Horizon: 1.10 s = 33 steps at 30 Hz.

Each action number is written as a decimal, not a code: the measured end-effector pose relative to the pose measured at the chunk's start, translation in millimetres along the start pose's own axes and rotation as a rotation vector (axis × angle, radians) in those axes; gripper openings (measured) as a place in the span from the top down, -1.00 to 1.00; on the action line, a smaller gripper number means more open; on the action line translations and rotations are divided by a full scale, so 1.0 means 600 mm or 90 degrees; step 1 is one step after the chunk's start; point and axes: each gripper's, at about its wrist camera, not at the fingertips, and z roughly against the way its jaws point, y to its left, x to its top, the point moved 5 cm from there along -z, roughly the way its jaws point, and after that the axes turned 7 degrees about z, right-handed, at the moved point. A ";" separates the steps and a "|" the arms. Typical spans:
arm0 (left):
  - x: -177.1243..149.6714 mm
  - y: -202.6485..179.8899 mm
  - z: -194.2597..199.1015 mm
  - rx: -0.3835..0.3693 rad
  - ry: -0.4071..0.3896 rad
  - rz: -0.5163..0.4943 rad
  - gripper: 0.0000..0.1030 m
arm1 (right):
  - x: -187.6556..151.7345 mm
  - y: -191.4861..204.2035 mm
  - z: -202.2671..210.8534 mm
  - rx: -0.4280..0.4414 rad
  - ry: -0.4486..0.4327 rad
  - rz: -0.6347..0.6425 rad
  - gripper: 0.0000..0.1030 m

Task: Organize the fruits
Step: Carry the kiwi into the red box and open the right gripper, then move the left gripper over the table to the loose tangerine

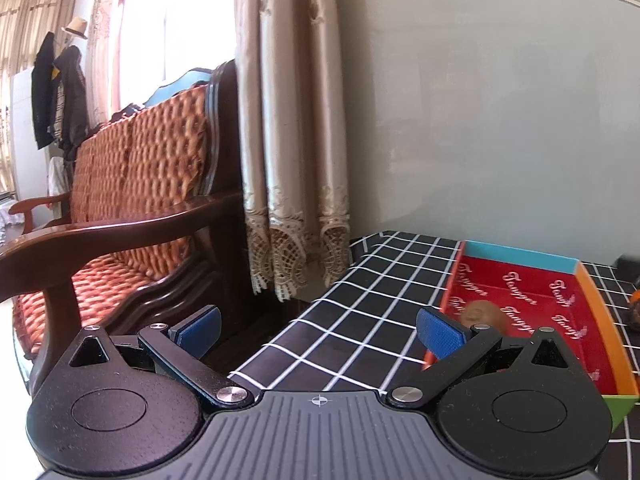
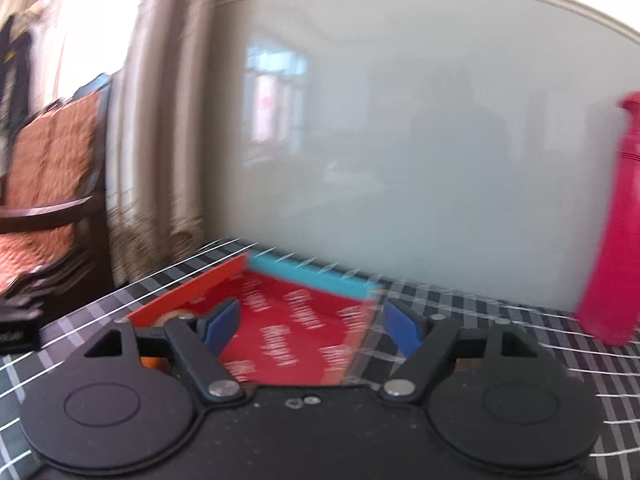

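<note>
Plainly roomy at the counter (image 1: 352, 320): black cloth with white grid lines, bare from the near left edge up to the red tray (image 1: 520, 292). Beyond that left edge at 9 o'clock, a drop to a wooden sofa (image 1: 132, 184) and a beige curtain (image 1: 296, 152); along the far side at 12 o'clock, a grey wall (image 1: 480, 120). Bounded by an orange wall at 3 o'clock and a blue one at 12 in the left view. Inside, near the tray's left wall, one brown fruit (image 1: 482, 314), likely a kiwi, blurred and partly hidden behind the blue pad. At 3 o'clock past the tray, dark and orange shapes too blurred to name.

Left tool (image 1: 318, 330): spread wide, nothing between the blue pads, hovering over the counter's near left corner, tilted slightly downward.

Right tool (image 2: 310, 326): spread fairly wide, nothing gripped, poised over the tray's (image 2: 288, 332) red floor, aimed a little below level; view smeared by motion. At 9 o'clock behind its left finger, a brownish round shape and an orange patch, too hidden to name. At 3 o'clock, a tall pink bottle (image 2: 616, 220) upright on the counter (image 2: 540, 344), well clear.
</note>
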 end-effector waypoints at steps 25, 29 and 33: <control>-0.038 -0.227 0.081 -0.191 0.007 -0.073 -1.00 | -0.066 -0.328 0.117 -0.205 0.006 -0.145 -0.57; -0.048 -0.258 0.091 -0.215 0.017 -0.085 -1.00 | -0.076 -0.349 0.132 -0.220 0.008 -0.152 -0.57; -0.056 -0.286 0.101 -0.236 0.021 -0.096 -0.99 | -0.088 -0.370 0.147 -0.235 0.011 -0.156 -0.57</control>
